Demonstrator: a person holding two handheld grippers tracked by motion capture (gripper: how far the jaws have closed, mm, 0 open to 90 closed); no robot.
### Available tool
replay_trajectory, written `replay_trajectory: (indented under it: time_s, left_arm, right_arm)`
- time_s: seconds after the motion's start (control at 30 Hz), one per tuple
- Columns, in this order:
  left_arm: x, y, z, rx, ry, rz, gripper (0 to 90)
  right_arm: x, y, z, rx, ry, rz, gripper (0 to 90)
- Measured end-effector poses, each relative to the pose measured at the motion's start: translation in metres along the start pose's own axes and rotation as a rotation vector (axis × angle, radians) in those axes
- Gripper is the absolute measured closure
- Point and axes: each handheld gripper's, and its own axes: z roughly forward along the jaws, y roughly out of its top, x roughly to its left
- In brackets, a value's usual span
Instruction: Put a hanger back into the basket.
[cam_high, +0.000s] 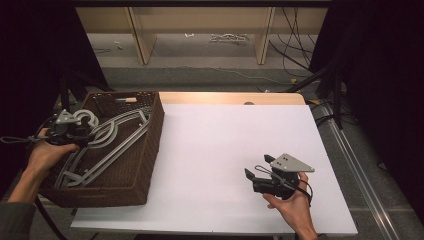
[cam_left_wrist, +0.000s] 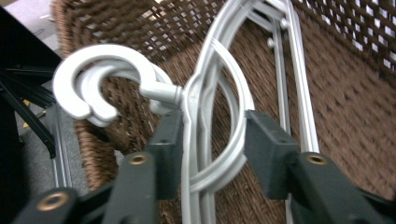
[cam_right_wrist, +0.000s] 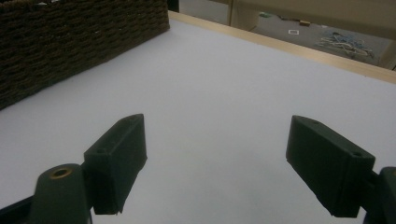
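Left tongs (cam_left_wrist: 208, 140) half-open astride the neck of grey plastic hangers (cam_left_wrist: 210, 107) lying in the wicker basket (cam_high: 150, 150), pads not pressing; right tongs (cam_high: 257, 172) wide open, empty over the white surface (cam_high: 215, 150); next: close and lift.

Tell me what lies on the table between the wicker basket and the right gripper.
Nothing: in the high view, bare white table separates the wicker basket from the right gripper.

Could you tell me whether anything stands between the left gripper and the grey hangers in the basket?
Nothing visible does. The left gripper already straddles the grey hangers just below their hooks, inside the wicker basket, jaws parted around them.
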Motion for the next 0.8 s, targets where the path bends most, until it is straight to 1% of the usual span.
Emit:
replay_trajectory:
  time_s: [0.03, 0.07, 0.1, 0.13, 0.2, 0.23, 0.27, 0.3, 0.33, 0.37, 0.4, 0.43, 0.5, 0.53, 0.57, 0.63, 0.67, 0.7, 0.73, 0.77, 0.8]
  left_arm:
    - [-0.001, 0.001, -0.003, -0.014, 0.012, -0.024, 49.7]
    - [-0.001, 0.002, -0.005, -0.016, 0.015, -0.031, 46.7]
    - [-0.002, 0.003, -0.007, -0.029, 0.023, -0.051, 44.5]
    - [-0.004, 0.004, -0.011, -0.055, 0.019, -0.075, 42.7]
    - [-0.009, 0.006, -0.016, -0.099, 0.007, -0.093, 40.6]
    - [-0.013, 0.007, -0.018, -0.119, 0.002, -0.11, 39.9]
    - [-0.017, 0.008, -0.019, -0.145, 0.002, -0.132, 38.8]
    - [-0.023, 0.01, -0.023, -0.162, 0.0, -0.137, 37.7]
    - [-0.027, 0.011, -0.026, -0.168, 0.003, -0.124, 36.6]
    - [-0.032, 0.012, -0.031, -0.183, 0.019, -0.117, 35.3]
    - [-0.038, 0.013, -0.036, -0.202, 0.025, -0.109, 34.2]
    - [-0.043, 0.014, -0.04, -0.22, 0.014, -0.109, 33.9]
    - [-0.054, 0.015, -0.047, -0.273, -0.004, -0.129, 32.9]
    - [-0.058, 0.015, -0.05, -0.287, -0.015, -0.136, 31.9]
    - [-0.066, 0.016, -0.054, -0.311, -0.046, -0.149, 29.6]
    - [-0.08, 0.016, -0.059, -0.348, -0.075, -0.137, 28.7]
    - [-0.086, 0.016, -0.061, -0.36, -0.083, -0.136, 28.4]
    - [-0.095, 0.016, -0.063, -0.381, -0.097, -0.132, 27.7]
    - [-0.1, 0.016, -0.064, -0.388, -0.103, -0.13, 25.8]
    - [-0.109, 0.016, -0.065, -0.403, -0.124, -0.136, 24.6]
    - [-0.114, 0.016, -0.065, -0.413, -0.14, -0.147, 23.8]
  right_arm:
    - [0.0, 0.0, 0.0, 0.0, 0.0, 0.0, 21.3]
    - [0.0, 0.0, 0.001, -0.004, -0.001, 0.002, 21.3]
    - [0.001, 0.0, 0.0, -0.001, 0.0, 0.009, 21.3]
    - [0.0, 0.0, 0.001, -0.005, -0.005, 0.002, 21.2]
    - [0.001, 0.0, 0.001, -0.004, -0.006, 0.006, 21.2]
    - [0.001, 0.0, 0.002, -0.012, 0.001, 0.007, 21.3]
    - [0.002, 0.0, 0.002, -0.008, 0.005, 0.011, 21.3]
    - [0.002, 0.0, 0.001, 0.001, 0.002, 0.007, 21.3]
    - [0.002, 0.0, 0.001, -0.001, 0.002, 0.004, 21.3]
    - [0.002, 0.0, 0.001, -0.005, 0.003, 0.005, 21.3]
    - [0.001, 0.0, 0.0, -0.015, -0.006, -0.007, 21.3]
    - [0.001, 0.0, 0.001, -0.022, -0.008, -0.007, 21.3]
    - [0.001, 0.0, 0.0, -0.021, -0.011, 0.006, 21.3]
    - [0.002, 0.0, 0.0, -0.017, -0.007, 0.01, 21.3]
    - [0.002, 0.0, -0.001, -0.02, -0.006, 0.01, 21.4]
    - [0.002, 0.0, -0.001, -0.041, -0.007, 0.006, 21.5]
    - [0.004, 0.0, 0.0, -0.043, -0.005, 0.022, 21.5]
    - [0.004, 0.0, -0.001, -0.045, -0.004, 0.024, 21.5]
    - [0.003, 0.0, -0.001, -0.055, -0.002, 0.009, 21.5]
    - [0.004, 0.0, 0.0, -0.065, 0.003, 0.014, 21.5]
    - [0.004, 0.0, -0.001, -0.063, 0.003, 0.013, 21.5]
